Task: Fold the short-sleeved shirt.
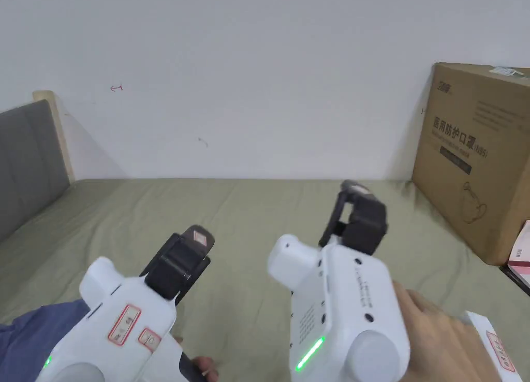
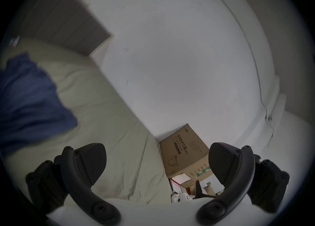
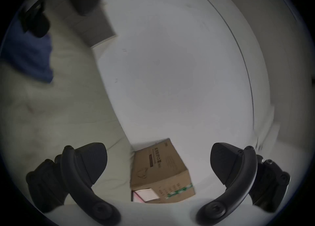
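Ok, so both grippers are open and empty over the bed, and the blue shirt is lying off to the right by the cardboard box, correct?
Not quite: the blue shirt lies to the left, far from the cardboard box, as the head view shows. The left gripper and right gripper are open and empty.

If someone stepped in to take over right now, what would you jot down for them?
Left tool: open, empty, raised above the bed.
Right tool: open, empty, also raised.
Blue shirt: bunched on the green sheet at the person's left, touched by neither tool.
Cardboard box: against the wall on the right.
Done: no fold visible.
Left: probably spread the shirt flat, then fold it.
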The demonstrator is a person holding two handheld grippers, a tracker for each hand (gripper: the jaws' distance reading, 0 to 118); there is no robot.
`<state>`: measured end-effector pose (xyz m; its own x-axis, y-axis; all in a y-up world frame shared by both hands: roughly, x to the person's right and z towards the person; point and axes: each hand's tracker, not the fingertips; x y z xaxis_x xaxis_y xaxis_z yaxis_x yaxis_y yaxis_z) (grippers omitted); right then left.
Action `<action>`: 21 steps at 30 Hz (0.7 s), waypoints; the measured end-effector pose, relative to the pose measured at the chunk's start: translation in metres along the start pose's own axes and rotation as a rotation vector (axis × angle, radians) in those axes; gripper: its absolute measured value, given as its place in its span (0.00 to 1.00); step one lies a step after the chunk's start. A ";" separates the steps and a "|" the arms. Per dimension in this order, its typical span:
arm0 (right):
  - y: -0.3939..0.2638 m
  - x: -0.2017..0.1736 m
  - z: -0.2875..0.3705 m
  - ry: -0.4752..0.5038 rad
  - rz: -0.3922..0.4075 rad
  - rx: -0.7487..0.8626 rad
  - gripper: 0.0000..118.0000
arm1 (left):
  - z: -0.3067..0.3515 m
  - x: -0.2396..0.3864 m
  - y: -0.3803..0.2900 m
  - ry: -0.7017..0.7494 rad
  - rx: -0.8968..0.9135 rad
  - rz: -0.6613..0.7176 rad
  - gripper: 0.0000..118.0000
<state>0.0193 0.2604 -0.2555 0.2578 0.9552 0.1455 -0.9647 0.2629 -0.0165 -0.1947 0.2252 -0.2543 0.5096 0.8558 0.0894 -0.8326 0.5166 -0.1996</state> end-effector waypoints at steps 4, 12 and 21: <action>0.002 -0.009 0.000 0.130 -0.076 -0.024 1.00 | 0.003 0.002 -0.005 0.089 0.030 -0.156 1.00; -0.049 0.057 -0.024 0.331 -1.107 -0.195 1.00 | -0.009 0.083 0.001 0.170 0.035 -0.788 1.00; -0.094 0.041 -0.005 0.166 -1.397 -0.289 1.00 | -0.005 0.100 -0.049 0.072 -0.141 -1.122 1.00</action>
<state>0.1207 0.2751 -0.2528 0.9899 -0.1048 0.0957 0.1191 0.9801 -0.1587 -0.1020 0.2854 -0.2406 0.9681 -0.0951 0.2318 0.1322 0.9797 -0.1505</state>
